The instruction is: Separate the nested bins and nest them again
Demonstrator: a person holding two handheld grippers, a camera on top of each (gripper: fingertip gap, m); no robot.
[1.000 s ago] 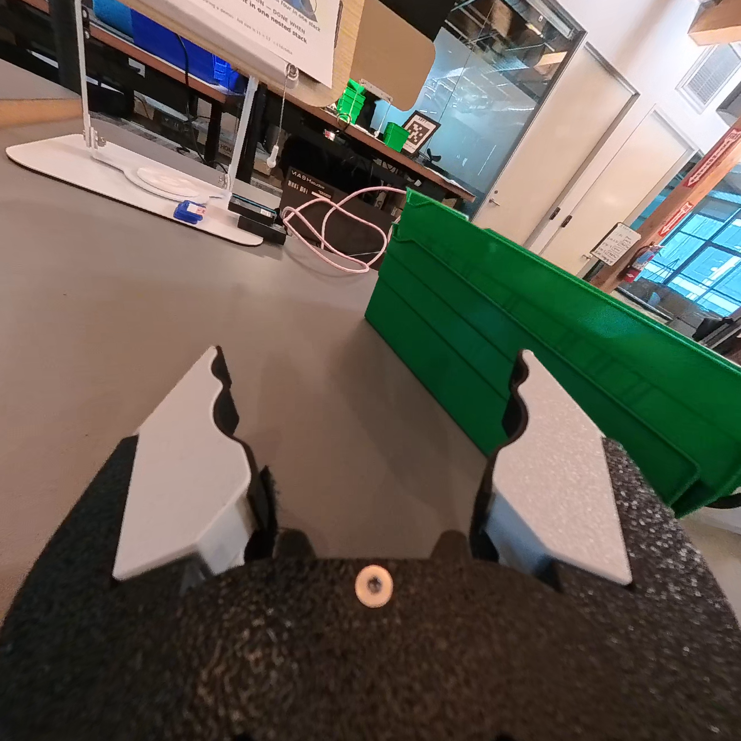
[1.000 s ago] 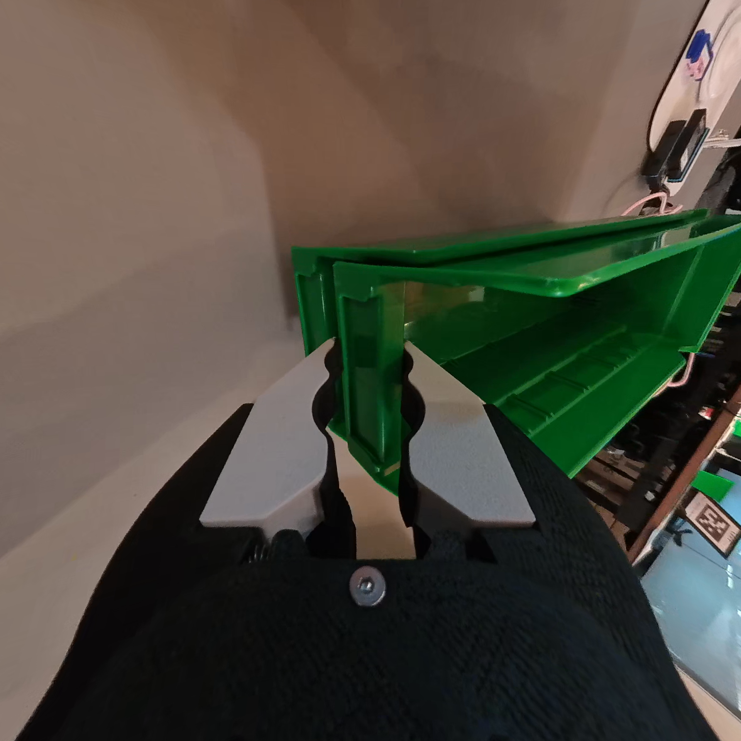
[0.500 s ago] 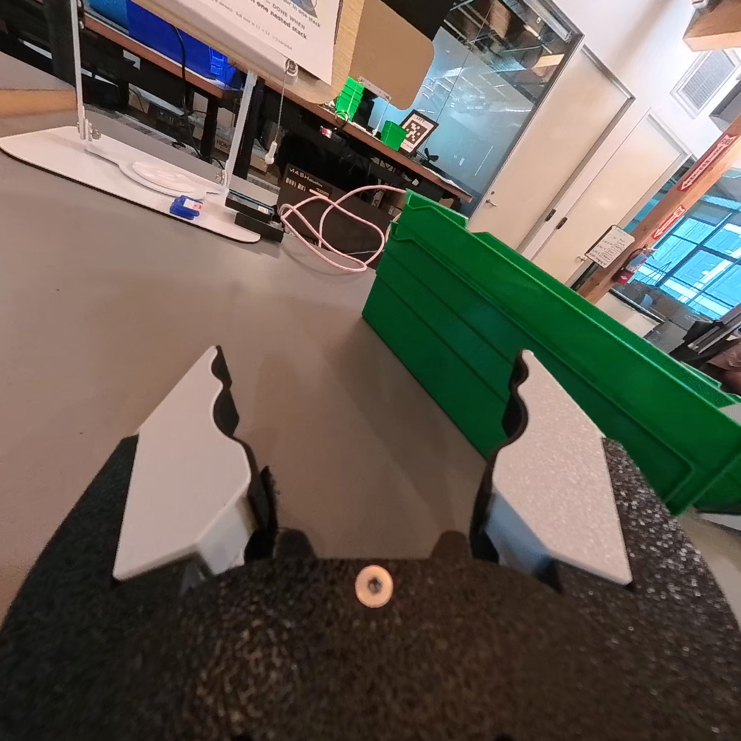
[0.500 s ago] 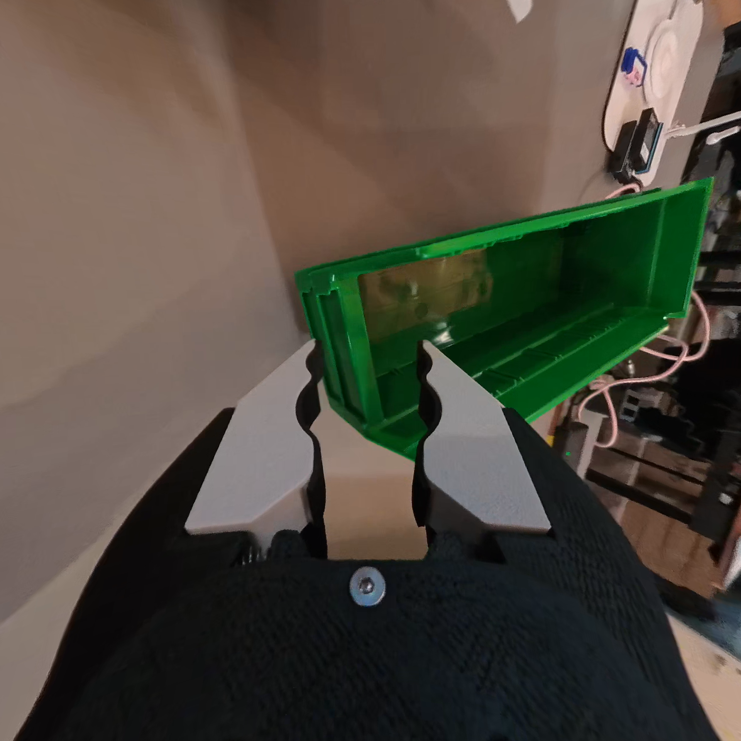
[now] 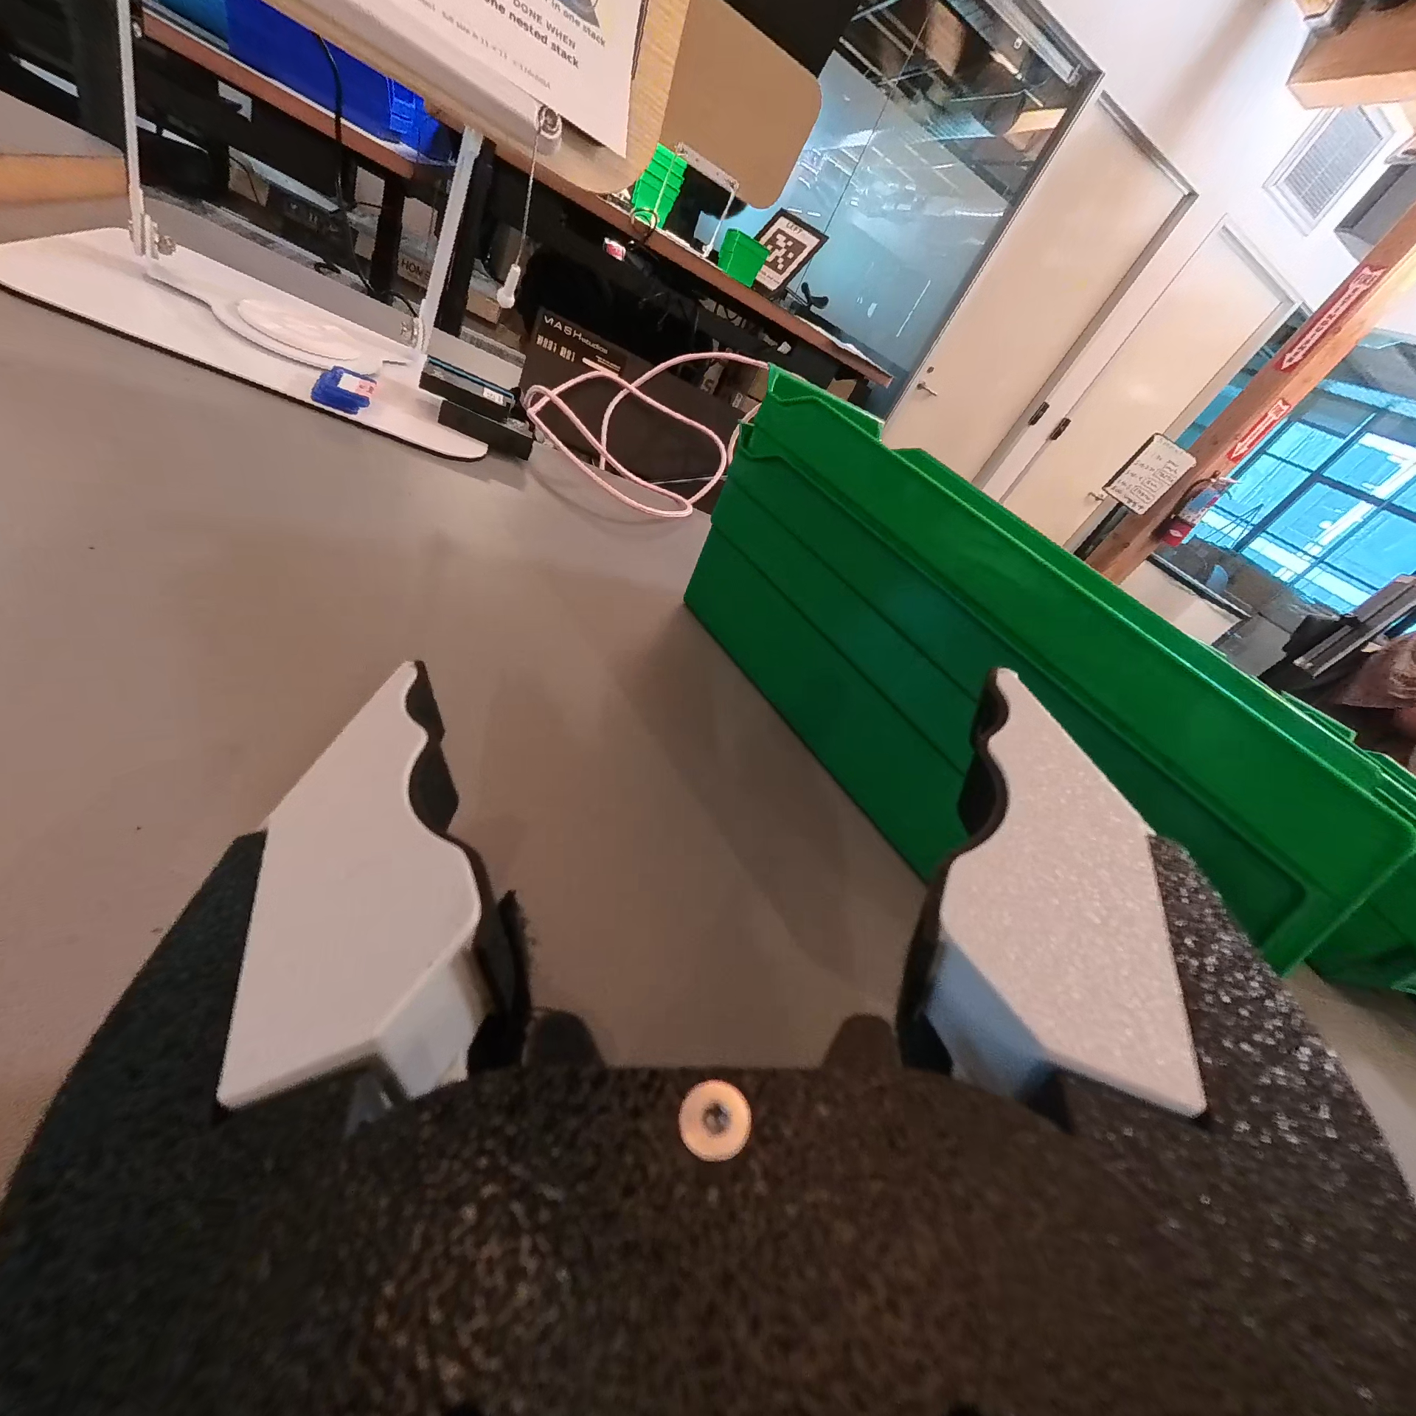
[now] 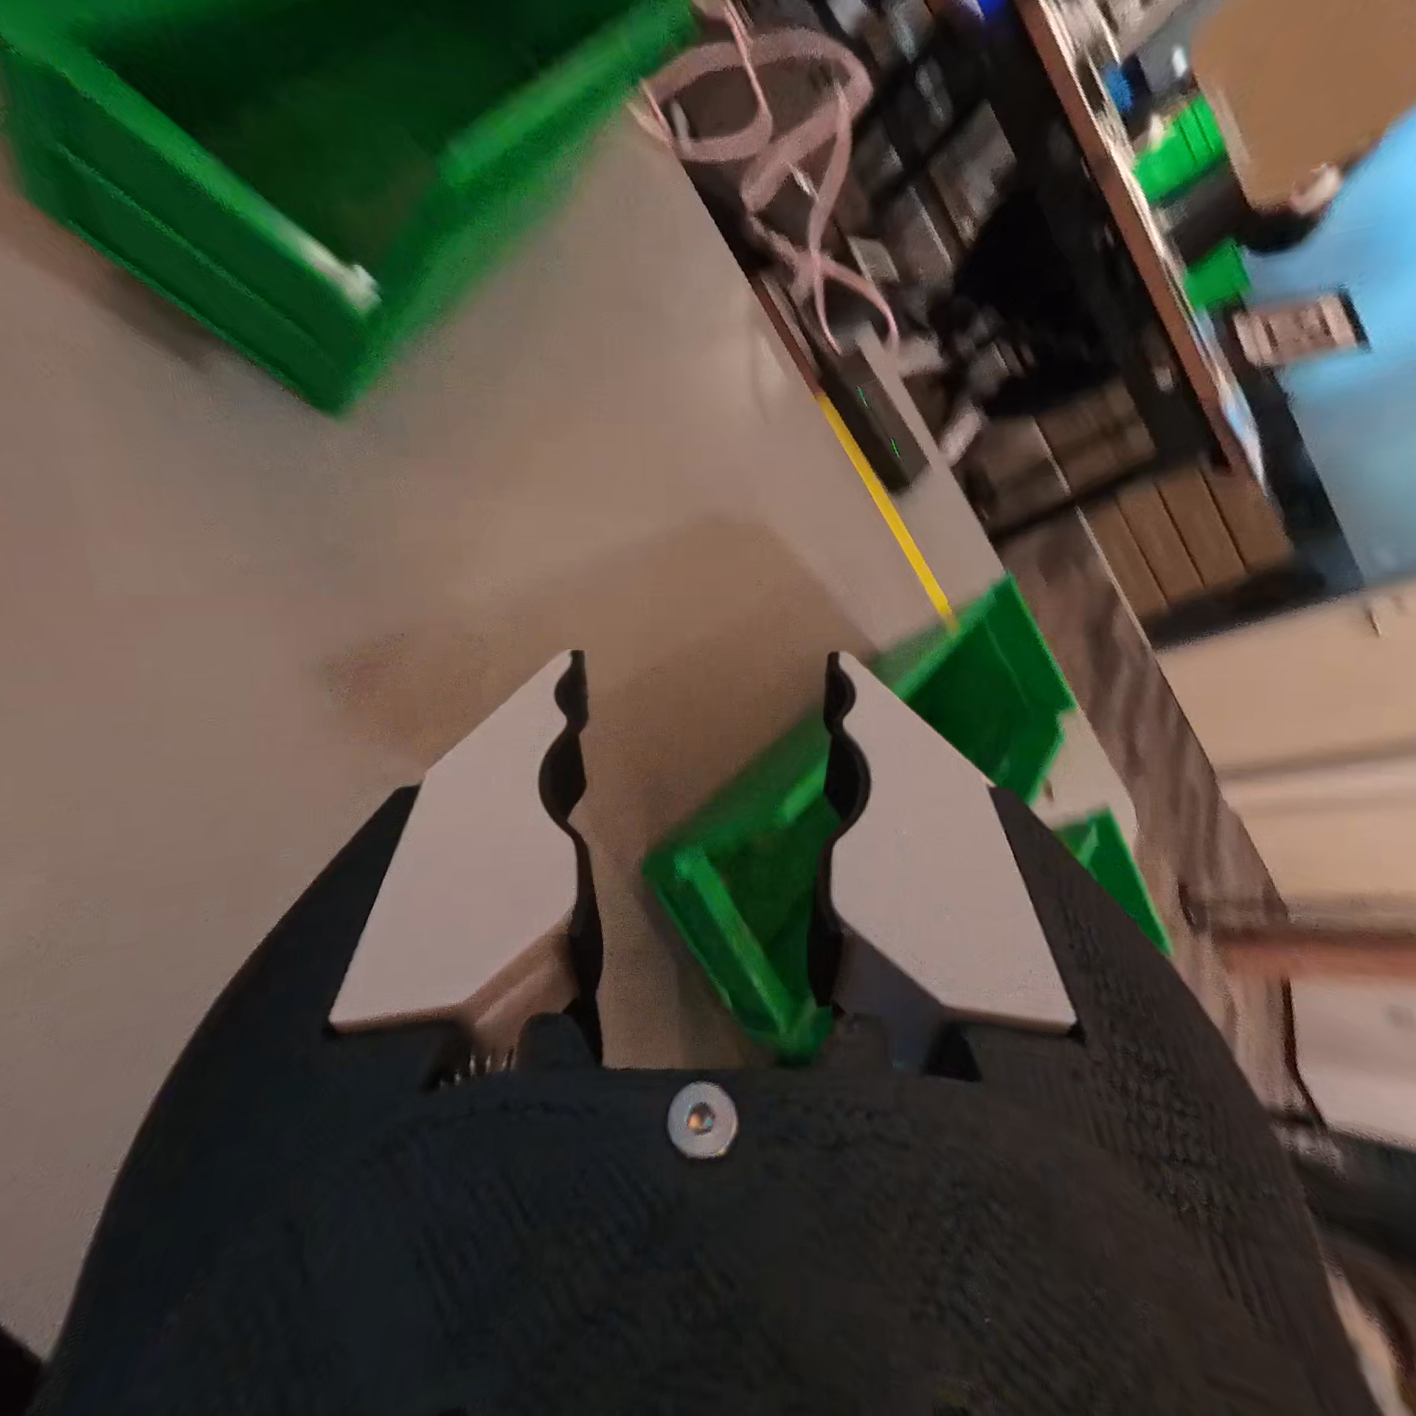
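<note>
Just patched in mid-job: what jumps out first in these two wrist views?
The long bright green plastic bins, nested together on the grey tabletop, dominate the left wrist view, to the right of the open, empty left gripper. In the blurred right wrist view, the right gripper is open over another green plastic bin near the table edge. A looped pink cable lies beyond the nested bins.

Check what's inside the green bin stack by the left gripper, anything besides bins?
Cannot tell fully. In the left wrist view the green bin stack shows only its outer side walls and layered rims, one bin set inside another. The interior is hidden by the near wall.
</note>
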